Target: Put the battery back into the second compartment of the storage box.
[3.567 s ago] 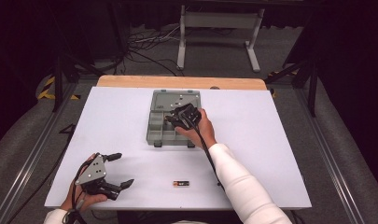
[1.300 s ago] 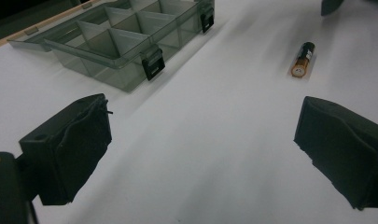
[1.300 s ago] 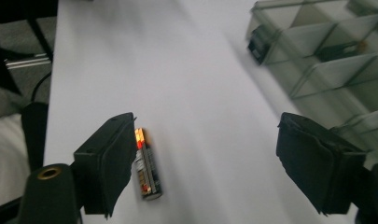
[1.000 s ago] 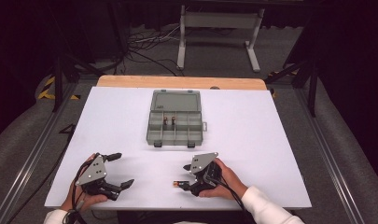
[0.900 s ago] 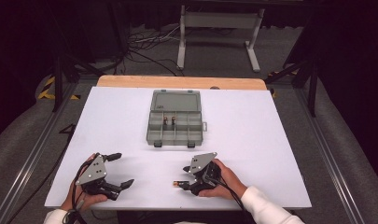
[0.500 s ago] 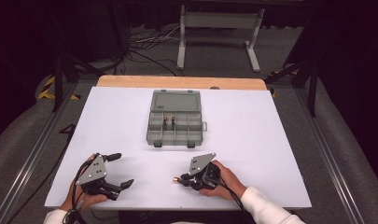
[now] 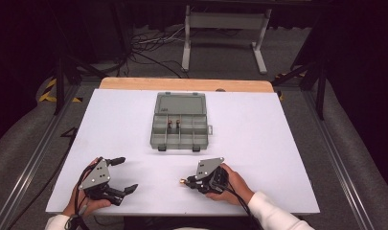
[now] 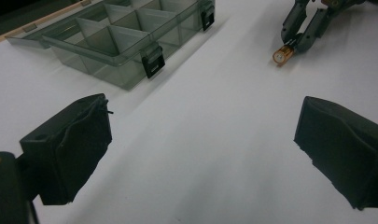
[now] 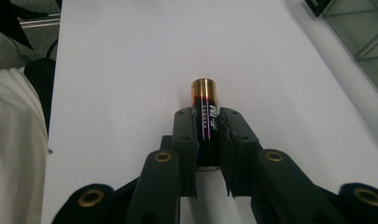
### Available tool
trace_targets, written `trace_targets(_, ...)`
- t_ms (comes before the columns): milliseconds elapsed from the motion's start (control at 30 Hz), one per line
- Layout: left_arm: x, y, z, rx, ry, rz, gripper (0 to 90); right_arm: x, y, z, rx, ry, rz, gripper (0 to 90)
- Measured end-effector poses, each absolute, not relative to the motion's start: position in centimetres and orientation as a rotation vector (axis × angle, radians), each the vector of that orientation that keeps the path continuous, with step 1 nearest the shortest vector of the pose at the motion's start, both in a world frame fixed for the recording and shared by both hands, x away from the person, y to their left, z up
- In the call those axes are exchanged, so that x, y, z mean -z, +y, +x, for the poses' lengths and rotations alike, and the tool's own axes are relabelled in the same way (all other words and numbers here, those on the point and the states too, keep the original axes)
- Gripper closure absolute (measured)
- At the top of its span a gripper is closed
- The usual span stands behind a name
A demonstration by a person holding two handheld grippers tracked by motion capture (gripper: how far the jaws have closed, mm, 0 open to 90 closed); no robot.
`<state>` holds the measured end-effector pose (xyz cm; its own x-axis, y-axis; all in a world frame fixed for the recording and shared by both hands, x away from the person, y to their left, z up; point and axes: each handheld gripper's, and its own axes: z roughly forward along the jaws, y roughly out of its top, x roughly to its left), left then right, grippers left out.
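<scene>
Because the right tongs pinch the battery lengthwise on the bench, it could pivot and slip when lifted toward the organizer box; the left tongs gape wide.

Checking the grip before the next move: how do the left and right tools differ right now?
The right tool is shut on the battery; the left tool is open with nothing between its pads. The right points toward the left tool; the left points across the table. Both sit near its front edge.
</scene>
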<state>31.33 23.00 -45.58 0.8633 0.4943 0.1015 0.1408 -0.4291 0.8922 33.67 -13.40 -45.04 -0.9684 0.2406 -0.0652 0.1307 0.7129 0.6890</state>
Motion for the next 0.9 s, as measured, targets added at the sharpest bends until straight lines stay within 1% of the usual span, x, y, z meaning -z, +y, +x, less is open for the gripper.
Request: trace_targets(900, 45.5, 23.2, 31.3, -0.441, 0.473, 1.990, 4.0, 41.9, -15.8, 35.3, -1.177, 2.606, 0.449, 78.1)
